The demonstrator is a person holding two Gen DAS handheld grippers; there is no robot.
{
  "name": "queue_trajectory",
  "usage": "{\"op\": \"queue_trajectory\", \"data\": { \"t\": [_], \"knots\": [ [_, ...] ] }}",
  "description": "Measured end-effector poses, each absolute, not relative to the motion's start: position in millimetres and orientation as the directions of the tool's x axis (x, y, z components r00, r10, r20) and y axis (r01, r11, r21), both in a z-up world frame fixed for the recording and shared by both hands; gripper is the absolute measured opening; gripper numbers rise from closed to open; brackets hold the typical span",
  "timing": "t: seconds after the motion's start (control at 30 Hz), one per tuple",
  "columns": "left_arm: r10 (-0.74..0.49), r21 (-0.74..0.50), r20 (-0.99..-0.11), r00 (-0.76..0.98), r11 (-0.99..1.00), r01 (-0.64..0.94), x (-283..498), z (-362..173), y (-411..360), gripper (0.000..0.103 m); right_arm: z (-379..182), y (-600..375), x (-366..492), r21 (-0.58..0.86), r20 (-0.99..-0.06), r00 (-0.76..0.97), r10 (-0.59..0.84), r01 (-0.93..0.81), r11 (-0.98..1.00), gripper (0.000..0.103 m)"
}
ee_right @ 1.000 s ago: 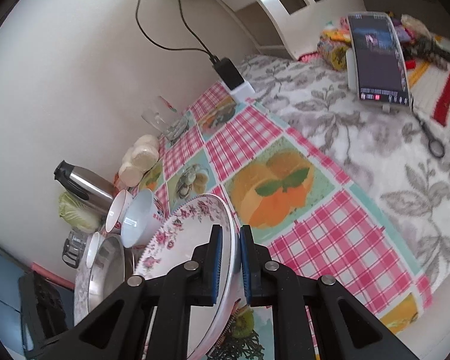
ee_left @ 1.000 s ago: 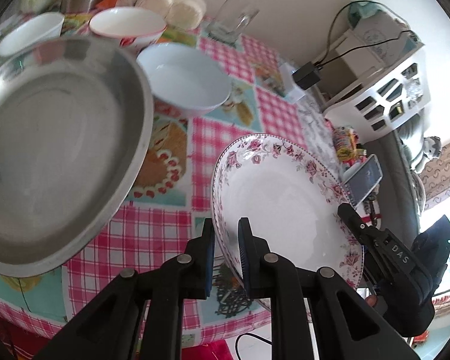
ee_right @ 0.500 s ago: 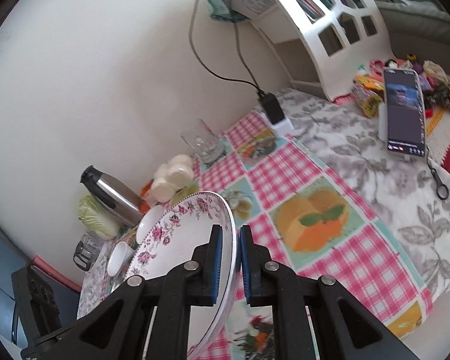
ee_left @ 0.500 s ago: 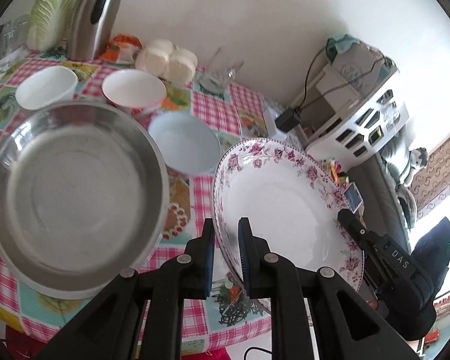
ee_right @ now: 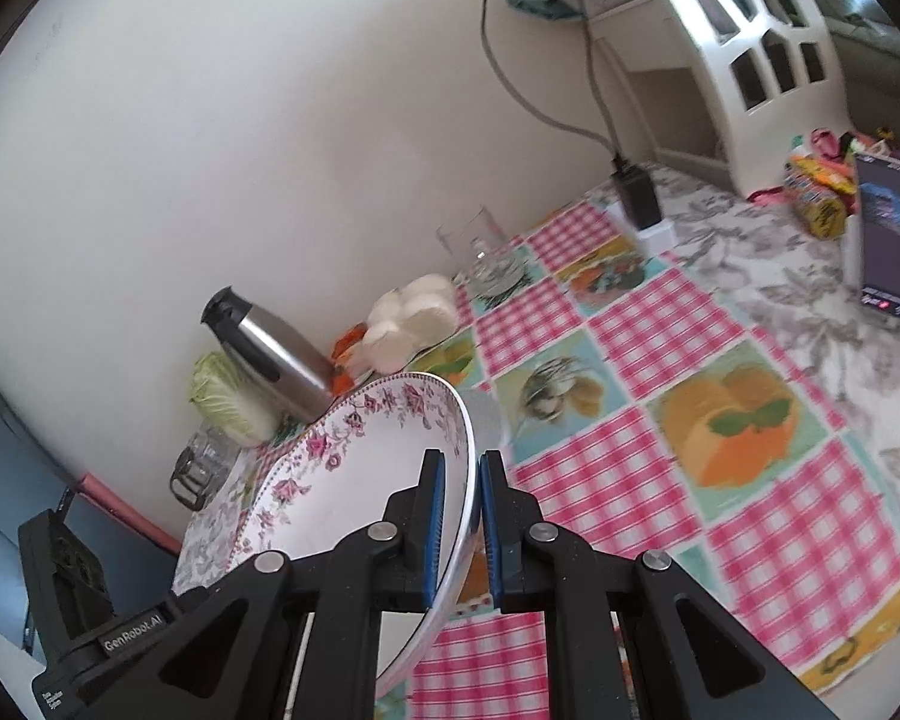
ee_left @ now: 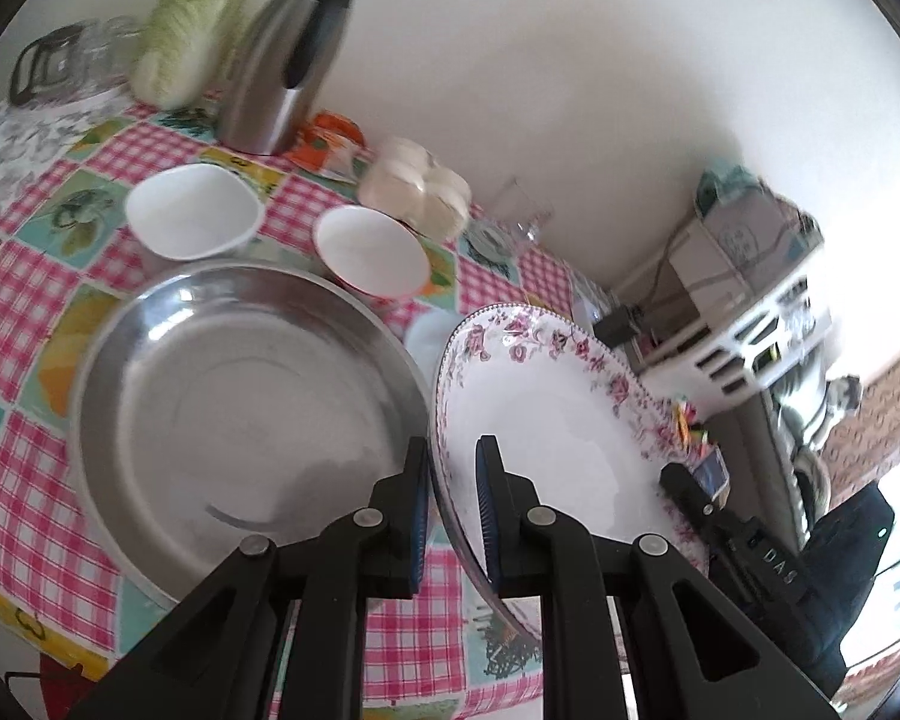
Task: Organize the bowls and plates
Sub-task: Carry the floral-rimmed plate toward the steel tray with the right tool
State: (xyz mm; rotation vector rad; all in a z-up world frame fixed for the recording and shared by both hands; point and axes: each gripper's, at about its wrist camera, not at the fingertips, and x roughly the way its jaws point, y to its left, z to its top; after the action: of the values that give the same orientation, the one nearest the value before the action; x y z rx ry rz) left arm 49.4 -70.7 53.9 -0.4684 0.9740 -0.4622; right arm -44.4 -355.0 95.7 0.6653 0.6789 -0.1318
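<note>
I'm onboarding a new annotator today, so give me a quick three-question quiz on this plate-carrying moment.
1. True or false: the floral plate is clamped at its rim by both the left gripper and the right gripper.
2. Which dish lies directly beside the floral plate in the left wrist view? A. steel basin B. glass jug C. cutting board
3. How many white bowls stand between the steel basin and the steel thermos?

Key: 1. true; 2. A; 3. two, the squarish bowl and the round bowl.
</note>
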Motion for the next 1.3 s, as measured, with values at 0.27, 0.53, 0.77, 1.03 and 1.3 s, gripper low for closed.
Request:
{"op": "queue_trajectory", "data": {
  "t": [0.27,0.53,0.77,1.03,1.3],
  "knots": [
    [-0.563,-0.617,-0.655,0.504,0.783,0.073,60.3,46.1,-26.1,0.015,97.7,-319.4,-17.4,0.554,-0.604,0.778,0.175,0.252,0.793,0.013],
    [-0.54,-0.631,-0.654,0.53,0.775,0.011,67.1,40.8,15.1,0.015,87.8,-283.4,0.6,0.561,-0.62,0.75,0.231,0.218,0.798,0.013],
    [-0.519,-0.635,-0.669,0.532,0.771,-0.046,72.8,32.0,38.5,0.015,75.7,-259.7,13.8,0.553,-0.644,0.721,0.255,0.208,0.807,0.013],
    [-0.511,-0.63,-0.702,0.495,0.77,-0.098,81.3,13.4,46.2,0.015,53.0,-250.8,24.2,0.554,-0.684,0.673,0.28,0.23,0.8,0.013],
    [-0.503,-0.601,-0.749,0.431,0.79,-0.121,89.0,-6.8,36.8,0.015,33.0,-256.2,28.0,0.539,-0.726,0.633,0.271,0.278,0.795,0.013]
  ]
}}
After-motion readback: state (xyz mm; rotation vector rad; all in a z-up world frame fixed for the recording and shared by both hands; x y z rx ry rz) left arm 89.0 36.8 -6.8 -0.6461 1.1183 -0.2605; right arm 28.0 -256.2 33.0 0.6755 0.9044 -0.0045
